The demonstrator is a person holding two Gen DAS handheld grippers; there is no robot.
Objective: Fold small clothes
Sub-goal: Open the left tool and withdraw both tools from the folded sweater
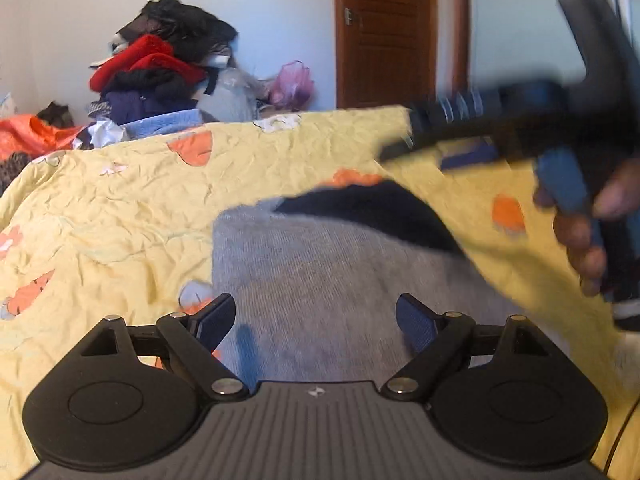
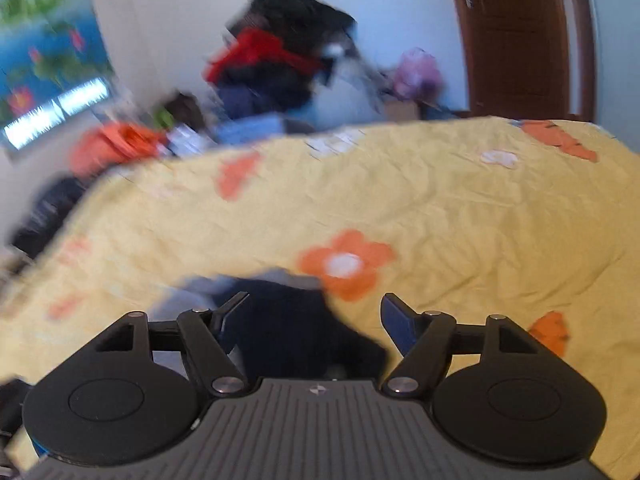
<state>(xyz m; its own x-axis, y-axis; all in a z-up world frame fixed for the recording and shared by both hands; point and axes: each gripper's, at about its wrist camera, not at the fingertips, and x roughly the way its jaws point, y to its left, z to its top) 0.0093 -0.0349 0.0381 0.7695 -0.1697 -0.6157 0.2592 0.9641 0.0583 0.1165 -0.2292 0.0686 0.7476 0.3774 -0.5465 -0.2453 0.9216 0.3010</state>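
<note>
We see a bed with a yellow bedspread [image 1: 120,208] that has orange flowers on it. Past its far left corner sits a tall pile of clothes [image 1: 160,64], red, black and blue. More to the right stands a pink bag [image 1: 292,84], then a brown door [image 1: 384,32] in the white wall. The grey garment [image 1: 320,272] with a dark neck lies flat at the near edge of the bed. Our left gripper [image 1: 315,322] is wide open over it and holds nothing. Our right gripper [image 2: 314,316] is open too, empty, above the dark part.
</note>
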